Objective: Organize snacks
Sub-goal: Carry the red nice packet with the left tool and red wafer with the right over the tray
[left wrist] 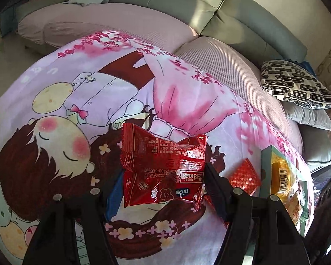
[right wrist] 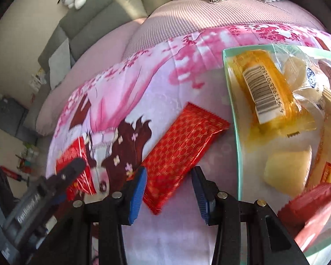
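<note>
Showing "nice", "KISS": red packet (left wrist: pixel 163 172) in left gripper (left wrist: pixel 161 190).

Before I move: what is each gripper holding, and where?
Left gripper clamps the crinkled red packet by its side edges. Right gripper holds nothing; it straddles the patterned red bar, near end.

A lilac cartoon-print blanket with pink blossoms (right wrist: pixel 187 92) spreads over the pale pink ribbed sofa cushions (left wrist: pixel 112 19). On the blanket lie a flat red foil wrapper with a gold lattice pattern (right wrist: pixel 183 152) and, just beside it, a mint-green rectangular tray (right wrist: pixel 236 132) filled with yellow and red snack packets.
</note>
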Demonstrator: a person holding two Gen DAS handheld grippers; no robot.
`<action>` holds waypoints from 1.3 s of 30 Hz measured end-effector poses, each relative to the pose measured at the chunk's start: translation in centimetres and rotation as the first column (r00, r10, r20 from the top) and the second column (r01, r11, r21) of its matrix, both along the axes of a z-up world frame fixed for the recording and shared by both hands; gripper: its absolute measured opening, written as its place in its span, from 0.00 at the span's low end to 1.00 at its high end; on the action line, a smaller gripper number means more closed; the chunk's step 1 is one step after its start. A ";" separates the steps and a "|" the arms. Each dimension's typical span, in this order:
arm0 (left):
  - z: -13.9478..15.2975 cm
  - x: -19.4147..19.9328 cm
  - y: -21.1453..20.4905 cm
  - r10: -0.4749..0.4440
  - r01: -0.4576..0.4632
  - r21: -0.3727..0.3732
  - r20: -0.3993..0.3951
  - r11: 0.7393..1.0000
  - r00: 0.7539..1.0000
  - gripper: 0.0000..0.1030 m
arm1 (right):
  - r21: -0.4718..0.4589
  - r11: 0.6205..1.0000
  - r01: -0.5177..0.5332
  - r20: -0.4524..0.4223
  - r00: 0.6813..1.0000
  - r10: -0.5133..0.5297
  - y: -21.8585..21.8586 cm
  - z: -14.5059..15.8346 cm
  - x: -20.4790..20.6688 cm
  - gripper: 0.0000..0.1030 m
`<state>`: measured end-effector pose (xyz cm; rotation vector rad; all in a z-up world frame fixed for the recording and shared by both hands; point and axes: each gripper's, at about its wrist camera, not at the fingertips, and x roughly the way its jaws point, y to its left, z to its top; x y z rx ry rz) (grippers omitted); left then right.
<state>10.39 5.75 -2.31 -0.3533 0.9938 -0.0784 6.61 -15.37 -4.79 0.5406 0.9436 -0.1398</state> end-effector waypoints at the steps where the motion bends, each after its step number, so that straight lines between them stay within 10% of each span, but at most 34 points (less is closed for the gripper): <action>1: 0.1 0.0 -0.1 -0.002 0.002 -0.001 0.002 1.000 1.000 0.67 | -0.008 1.000 -0.002 -0.002 1.000 0.002 0.1 0.0 0.3 0.45; 11: 0.0 0.3 1.0 0.020 -0.020 -0.023 0.001 1.000 1.000 0.67 | -0.127 0.992 -0.002 -0.084 0.996 -0.009 2.1 -0.2 3.7 0.69; 18: -0.3 0.3 1.6 0.034 -0.035 -0.027 -0.003 0.999 0.999 0.67 | -0.337 0.940 -0.055 -0.144 0.990 0.007 4.3 -1.3 5.1 0.59; 25: 0.4 -0.1 0.9 0.010 -0.009 -0.013 0.014 1.000 1.000 0.67 | -0.272 0.961 -0.056 -0.079 0.996 0.035 3.2 -0.2 2.8 0.48; 33: 2.3 -1.5 -4.0 -0.152 0.154 -0.024 0.078 0.988 0.985 0.67 | -0.276 0.958 0.079 0.098 0.994 -0.054 -0.1 5.8 -5.3 0.48; 39: 4.0 -3.3 -11.5 -0.368 0.375 -0.021 0.142 0.927 0.919 0.67 | -0.316 0.910 0.269 0.107 0.963 -0.247 -6.3 7.2 -11.3 0.48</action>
